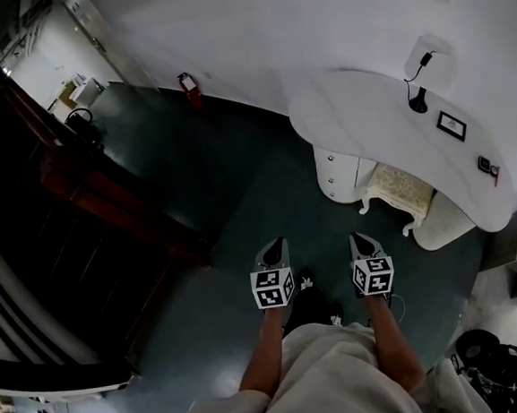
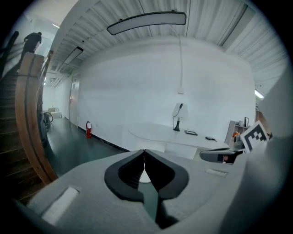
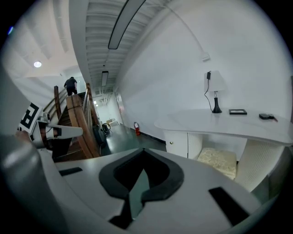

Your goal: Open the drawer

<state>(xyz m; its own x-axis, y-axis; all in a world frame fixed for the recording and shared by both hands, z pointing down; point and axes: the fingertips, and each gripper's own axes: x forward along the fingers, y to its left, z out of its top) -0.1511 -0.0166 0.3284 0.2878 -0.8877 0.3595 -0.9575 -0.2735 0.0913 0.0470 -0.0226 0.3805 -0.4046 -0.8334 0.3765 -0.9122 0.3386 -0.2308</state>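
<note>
A glossy dark green floor (image 1: 237,162) is stretching below a plain white wall, with a dark wooden staircase (image 1: 104,192) climbing at the left. At the right a curved white desk (image 1: 358,111) is carrying a black-stemmed lamp (image 1: 418,102) and a small framed picture (image 1: 452,125). The drawer unit (image 1: 335,172) is sitting under the desk's left end, well ahead of both grippers. It is white and rounded with small round knobs, its fronts are looking shut so nothing inside is showing, and a cream cushioned stool (image 1: 399,187) is standing just beside it. The left gripper (image 1: 275,245) and the right gripper (image 1: 358,237) are hovering side by side over the floor, each with its dark jaws clenched tip to tip on nothing.
</note>
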